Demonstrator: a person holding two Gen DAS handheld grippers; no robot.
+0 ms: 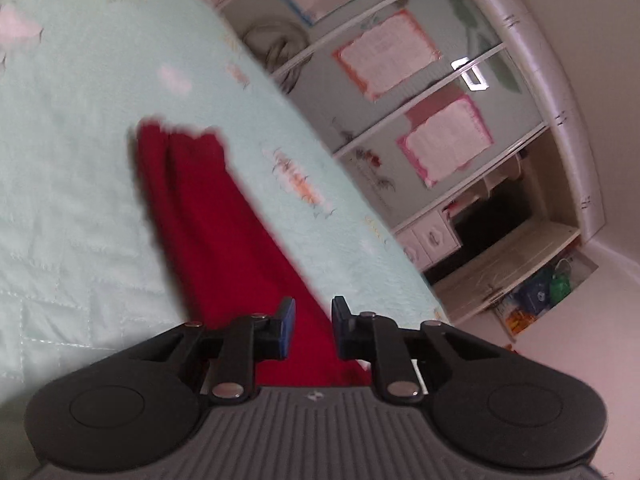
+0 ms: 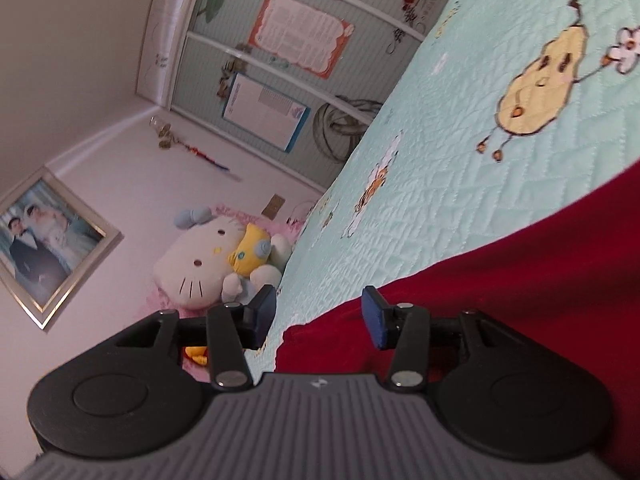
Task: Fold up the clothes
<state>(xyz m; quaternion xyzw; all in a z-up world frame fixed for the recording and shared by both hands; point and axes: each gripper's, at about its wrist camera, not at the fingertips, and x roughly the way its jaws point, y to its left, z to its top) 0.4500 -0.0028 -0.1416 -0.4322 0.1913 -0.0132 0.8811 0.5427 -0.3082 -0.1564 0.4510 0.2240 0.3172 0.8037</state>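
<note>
The bed (image 1: 80, 200), covered by a pale mint quilted spread with cartoon prints, fills most of both views, and its far edges run out of frame. The left wrist view is smeared, so the prints there are hard to make out; in the right wrist view a yellow pear figure (image 2: 540, 80) on the spread is sharp.

The red garment (image 1: 208, 220) lies on the spread as a long strip. In the left wrist view its long axis runs from the gripper away up the bed, ending in a ragged, blurred far edge; its near end is hidden behind the gripper body. In the right wrist view the same cloth (image 2: 520, 280) fills the lower right and is cut off by the frame, so its full shape cannot be told.

Beyond the bed stands a wardrobe with posters (image 1: 384, 56) on its panels; a white cat plush (image 2: 200, 268) and a framed photograph (image 2: 48, 248) are by the wall.

The left hand-held gripper (image 1: 313, 320) has a narrow gap between its pads, over the red cloth, pinching nothing that shows. The right hand-held gripper (image 2: 318, 316) stands released, jaws well apart above the garment's edge.
</note>
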